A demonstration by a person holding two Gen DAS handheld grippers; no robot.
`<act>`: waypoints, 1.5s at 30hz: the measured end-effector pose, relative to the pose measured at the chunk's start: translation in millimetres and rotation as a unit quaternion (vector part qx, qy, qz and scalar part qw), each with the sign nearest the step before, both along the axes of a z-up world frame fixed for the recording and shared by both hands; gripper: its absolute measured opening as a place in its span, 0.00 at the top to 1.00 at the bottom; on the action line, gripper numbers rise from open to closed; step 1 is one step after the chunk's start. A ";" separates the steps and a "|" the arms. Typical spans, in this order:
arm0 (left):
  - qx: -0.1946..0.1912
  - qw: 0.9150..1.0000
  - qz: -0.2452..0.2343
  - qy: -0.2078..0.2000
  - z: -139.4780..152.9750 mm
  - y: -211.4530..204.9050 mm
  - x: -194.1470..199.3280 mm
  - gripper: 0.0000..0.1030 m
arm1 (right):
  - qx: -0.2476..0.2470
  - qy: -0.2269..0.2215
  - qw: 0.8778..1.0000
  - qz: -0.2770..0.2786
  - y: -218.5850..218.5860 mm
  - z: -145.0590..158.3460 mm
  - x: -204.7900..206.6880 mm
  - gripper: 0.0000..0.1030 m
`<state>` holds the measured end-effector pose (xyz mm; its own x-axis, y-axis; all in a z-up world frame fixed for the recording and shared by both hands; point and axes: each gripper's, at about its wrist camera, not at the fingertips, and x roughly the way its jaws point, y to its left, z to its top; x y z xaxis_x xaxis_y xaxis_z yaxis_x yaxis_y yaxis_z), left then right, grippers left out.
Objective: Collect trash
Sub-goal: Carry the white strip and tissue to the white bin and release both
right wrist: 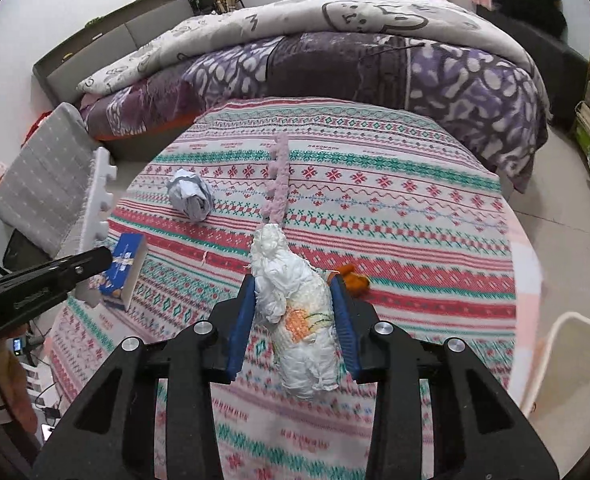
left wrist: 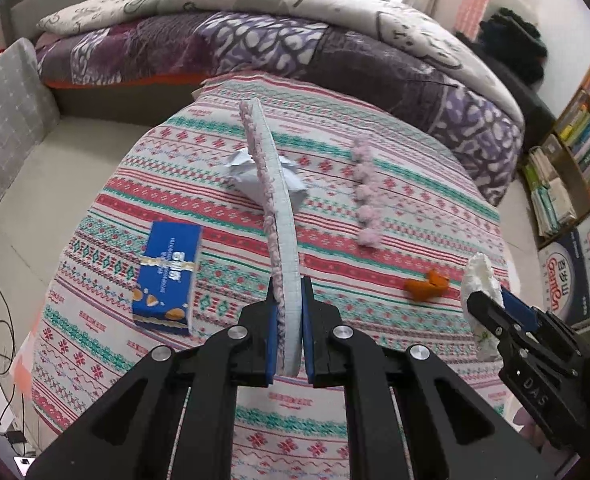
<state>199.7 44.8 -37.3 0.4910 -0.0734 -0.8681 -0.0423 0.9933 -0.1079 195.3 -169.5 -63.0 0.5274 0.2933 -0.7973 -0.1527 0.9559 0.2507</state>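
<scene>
Downward both tools tilt: left tool (left wrist: 291, 292) pinching foam mat piece (left wrist: 279, 208), right tool (right wrist: 295, 300) clamping tissue wad (right wrist: 295, 304).

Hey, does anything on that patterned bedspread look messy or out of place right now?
Yes. A crumpled grey paper ball, a blue snack box, an orange peel scrap and a pink fuzzy strip lie scattered on the striped patterned bedspread, litter rather than bedding.

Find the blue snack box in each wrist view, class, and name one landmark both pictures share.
Left wrist view: the blue snack box lies left of centre on the patterned cloth.
Right wrist view: the box sits at the cloth's left edge.
Shared landmark: the crumpled grey paper ball, lying beyond the box.
</scene>
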 end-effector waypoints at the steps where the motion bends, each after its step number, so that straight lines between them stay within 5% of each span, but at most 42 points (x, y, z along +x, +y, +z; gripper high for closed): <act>1: -0.001 1.000 -0.005 -0.003 1.8 -4.0 -2.4 0.90 | -0.002 0.001 1.000 -0.003 -3.1 1.7 -3.4 0.65; 17: 0.006 0.997 -0.076 -0.010 -0.5 -67.6 -28.3 0.90 | 0.018 0.046 0.993 -0.109 -98.5 -6.9 -58.2 0.65; 29: 0.004 0.991 -0.130 -0.009 -10.2 -117.8 -39.1 0.90 | -0.007 0.110 0.955 -0.276 -215.1 -32.2 -90.0 0.61; 33: -0.001 0.988 -0.156 -0.015 -11.6 -143.3 -44.7 0.90 | -0.017 0.096 0.947 -0.307 -236.2 -26.5 -102.5 0.34; 37: -0.011 0.984 -0.180 -0.011 -16.2 -168.6 -50.3 0.90 | -0.013 0.074 0.941 -0.329 -246.8 -16.9 -112.0 0.18; 45: -0.051 0.971 -0.235 0.003 -27.2 -229.9 -66.0 0.90 | 0.029 0.033 0.931 -0.361 -274.9 6.2 -126.3 0.12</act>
